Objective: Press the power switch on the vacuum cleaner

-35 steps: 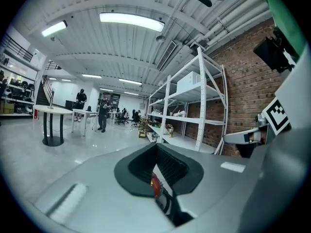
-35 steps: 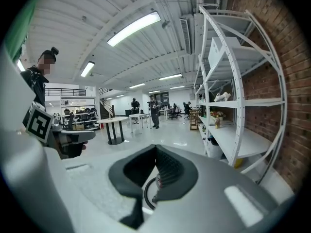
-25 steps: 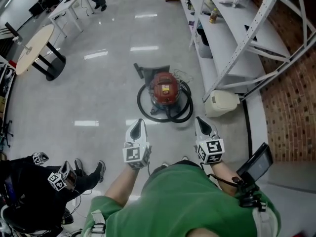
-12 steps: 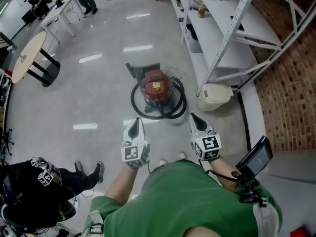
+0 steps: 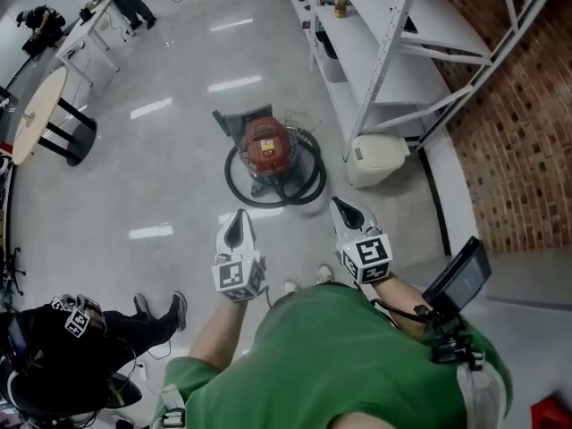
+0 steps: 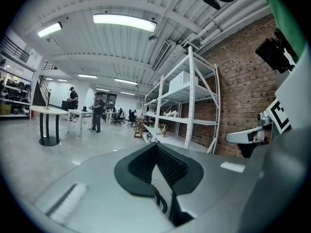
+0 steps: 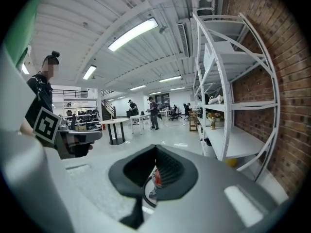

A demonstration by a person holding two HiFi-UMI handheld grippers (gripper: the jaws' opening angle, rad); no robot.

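Observation:
The red vacuum cleaner (image 5: 267, 145) stands on the glossy floor with its black hose (image 5: 300, 189) coiled round its base. In the head view both grippers are held side by side in the air short of it. The left gripper (image 5: 237, 224) is shut and points at the floor left of the hose. The right gripper (image 5: 348, 212) is shut too, just right of the hose loop. Between the right gripper's (image 7: 155, 150) dark pads a strip of the red vacuum cleaner (image 7: 155, 179) shows. Below the left gripper's (image 6: 156, 147) pads only a bit of the hose (image 6: 161, 201) is visible.
A white shelving rack (image 5: 384, 70) runs along the brick wall (image 5: 518, 105) on the right, with a white bin (image 5: 375, 158) at its foot close to the vacuum. A round table (image 5: 40, 114) stands far left. A person in black (image 5: 54, 356) sits at lower left.
The head view has swung, so the vacuum now appears higher and further left. Both grippers keep their side-by-side pose and stay shut; the right one sits closer to the hose.

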